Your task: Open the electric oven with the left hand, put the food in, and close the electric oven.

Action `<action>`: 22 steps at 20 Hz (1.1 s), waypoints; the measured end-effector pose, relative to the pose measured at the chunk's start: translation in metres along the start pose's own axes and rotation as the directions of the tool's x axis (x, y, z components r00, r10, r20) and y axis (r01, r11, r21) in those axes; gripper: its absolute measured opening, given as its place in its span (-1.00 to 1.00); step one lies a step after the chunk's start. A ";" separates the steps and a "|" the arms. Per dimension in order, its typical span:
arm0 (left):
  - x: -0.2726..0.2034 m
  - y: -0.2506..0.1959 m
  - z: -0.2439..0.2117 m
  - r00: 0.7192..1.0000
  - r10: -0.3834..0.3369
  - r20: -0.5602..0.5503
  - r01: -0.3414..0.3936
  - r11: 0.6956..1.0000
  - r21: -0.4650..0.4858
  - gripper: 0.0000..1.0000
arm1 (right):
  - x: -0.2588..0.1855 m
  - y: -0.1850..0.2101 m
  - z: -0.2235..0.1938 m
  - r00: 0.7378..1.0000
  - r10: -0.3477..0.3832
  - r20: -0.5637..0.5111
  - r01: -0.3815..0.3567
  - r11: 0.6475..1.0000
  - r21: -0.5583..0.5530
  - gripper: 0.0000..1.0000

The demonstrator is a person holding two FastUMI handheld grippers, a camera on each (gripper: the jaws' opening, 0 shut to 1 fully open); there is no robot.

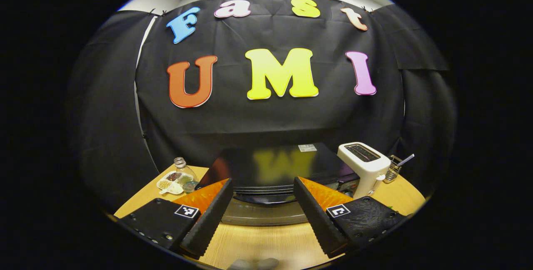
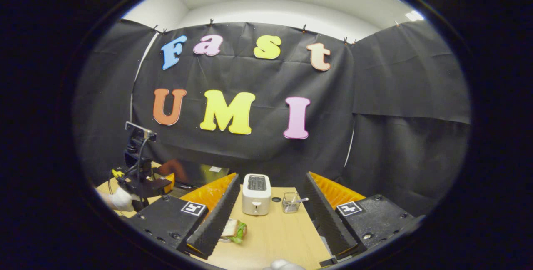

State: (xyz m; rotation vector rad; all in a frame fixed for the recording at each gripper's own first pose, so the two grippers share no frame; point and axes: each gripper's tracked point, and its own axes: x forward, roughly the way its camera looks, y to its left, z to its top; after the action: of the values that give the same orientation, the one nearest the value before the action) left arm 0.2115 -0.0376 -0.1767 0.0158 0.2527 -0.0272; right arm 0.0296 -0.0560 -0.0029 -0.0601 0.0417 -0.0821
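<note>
Black oven (image 1: 270, 166) between open fingers (image 1: 208, 220).

A white toaster (image 2: 256, 193) stands beside a small glass cup (image 2: 290, 202).

Left gripper (image 1: 263, 216): two black finger mounts with small screws, each bearing a square black-and-white marker; ridged, saw-toothed inner finger faces. Right gripper (image 2: 266, 220): same build and markers. Seen from the right gripper view, the far left gripper carries black cables, held by a white-gloved hand (image 2: 118, 199).
</note>
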 end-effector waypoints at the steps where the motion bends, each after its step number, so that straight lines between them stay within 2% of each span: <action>1: 0.009 -0.003 -0.008 1.000 -0.005 -0.020 0.005 1.000 0.001 0.91 | -0.001 -0.002 -0.003 1.000 -0.008 -0.011 0.008 1.000 0.003 0.98; 5: 0.031 -0.009 -0.036 0.995 -0.022 -0.096 0.023 1.000 0.017 0.92 | -0.002 -0.012 -0.012 0.998 -0.044 -0.039 0.044 0.999 -0.004 0.98; 6: 0.034 -0.008 -0.029 0.998 -0.023 -0.066 0.024 1.000 0.014 0.99 | -0.002 -0.014 -0.014 0.998 -0.050 -0.044 0.050 0.999 -0.003 0.98; 7: 0.035 -0.010 -0.036 0.995 -0.024 -0.101 0.023 1.000 -0.004 0.82 | -0.002 -0.015 -0.016 0.997 -0.055 -0.048 0.055 0.998 -0.001 0.98; 8: 0.033 -0.010 -0.035 0.995 -0.022 -0.093 0.021 1.000 -0.018 0.96 | -0.001 -0.017 -0.018 0.997 -0.057 -0.051 0.058 0.998 0.004 0.98; 10: 0.033 -0.010 -0.039 0.994 -0.023 -0.103 0.022 1.000 -0.013 0.95 | 0.000 -0.016 -0.022 0.997 -0.054 -0.061 0.055 0.998 0.019 0.98; 11: 0.033 -0.011 -0.039 0.994 -0.025 -0.102 0.024 1.000 -0.013 0.96 | 0.000 -0.016 -0.022 0.997 -0.049 -0.062 0.051 0.998 0.025 0.84; 12: 0.032 -0.011 -0.040 0.994 -0.027 -0.105 0.026 1.000 -0.013 0.96 | 0.002 -0.016 -0.023 0.997 -0.048 -0.062 0.050 0.998 0.025 0.98; 13: 0.031 -0.012 -0.040 0.994 -0.029 -0.105 0.027 1.000 -0.011 0.96 | 0.003 -0.015 -0.024 0.997 -0.044 -0.061 0.045 0.999 0.020 0.98; 15: 0.019 -0.013 -0.046 0.994 -0.029 -0.109 0.028 1.000 -0.013 0.96 | 0.005 -0.010 -0.026 0.998 -0.029 -0.063 0.030 0.999 0.011 0.98; 16: 0.010 -0.013 -0.051 0.993 -0.029 -0.114 0.027 1.000 -0.013 0.96 | 0.005 -0.006 -0.028 0.998 -0.019 -0.066 0.020 1.000 0.012 0.84; 17: 0.003 -0.014 -0.054 0.993 -0.030 -0.116 0.029 1.000 -0.013 0.96 | 0.006 -0.003 -0.030 0.997 -0.008 -0.072 0.009 1.000 0.017 0.99; 18: -0.005 -0.014 -0.060 0.992 -0.033 -0.124 0.032 0.999 -0.013 0.96 | 0.006 0.001 -0.032 0.997 0.007 -0.074 -0.005 1.000 0.021 0.99; 19: -0.013 -0.015 -0.066 0.991 -0.038 -0.131 0.037 0.999 -0.013 0.96 | 0.007 0.004 -0.032 0.997 0.017 -0.076 -0.015 1.000 0.021 0.84; 22: -0.037 -0.017 -0.093 0.984 -0.053 -0.170 0.051 0.999 -0.020 0.96 | 0.008 0.011 -0.038 0.995 0.048 -0.084 -0.047 0.999 0.019 0.84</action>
State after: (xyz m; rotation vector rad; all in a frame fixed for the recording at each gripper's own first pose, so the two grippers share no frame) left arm 0.1517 -0.0520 -0.2575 -0.0036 0.4249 -0.0759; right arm 0.0368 -0.0483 -0.0414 -0.0385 0.1270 -0.0375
